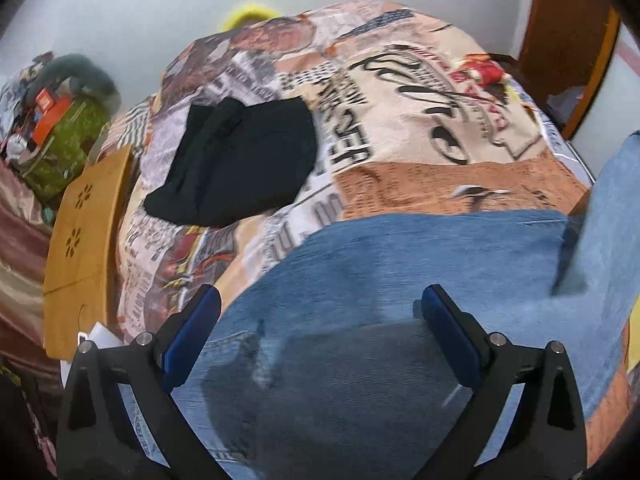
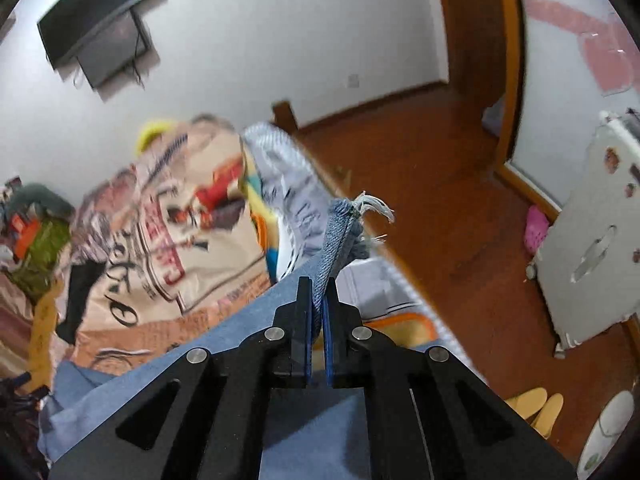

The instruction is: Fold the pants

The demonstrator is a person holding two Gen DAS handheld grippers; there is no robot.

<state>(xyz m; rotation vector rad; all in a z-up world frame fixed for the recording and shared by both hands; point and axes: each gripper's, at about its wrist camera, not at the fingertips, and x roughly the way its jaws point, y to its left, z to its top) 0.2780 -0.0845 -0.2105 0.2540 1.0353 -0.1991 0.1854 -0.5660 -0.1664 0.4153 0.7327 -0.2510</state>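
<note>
Blue jeans [image 1: 400, 264] spread over the lower half of the left wrist view, on a bedspread [image 1: 420, 120] printed with newsprint and lettering. Left gripper [image 1: 320, 312] low at centre, fingers spread wide over the denim, nothing pinched between them. One jeans edge lifted at the right border. Folded black garment [image 1: 236, 168] left of centre, apart from the jeans, bare bedspread between. Wooden board [image 1: 84, 240] along the left edge of the bed.

Right gripper [image 2: 318, 292] at centre of its view, clamped on a frayed jeans hem [image 2: 344, 224] poking up past the fingertips. Open wooden floor [image 2: 440, 200] to the right, beyond the bed edge. Television [image 2: 96, 12] on the wall, upper left.
</note>
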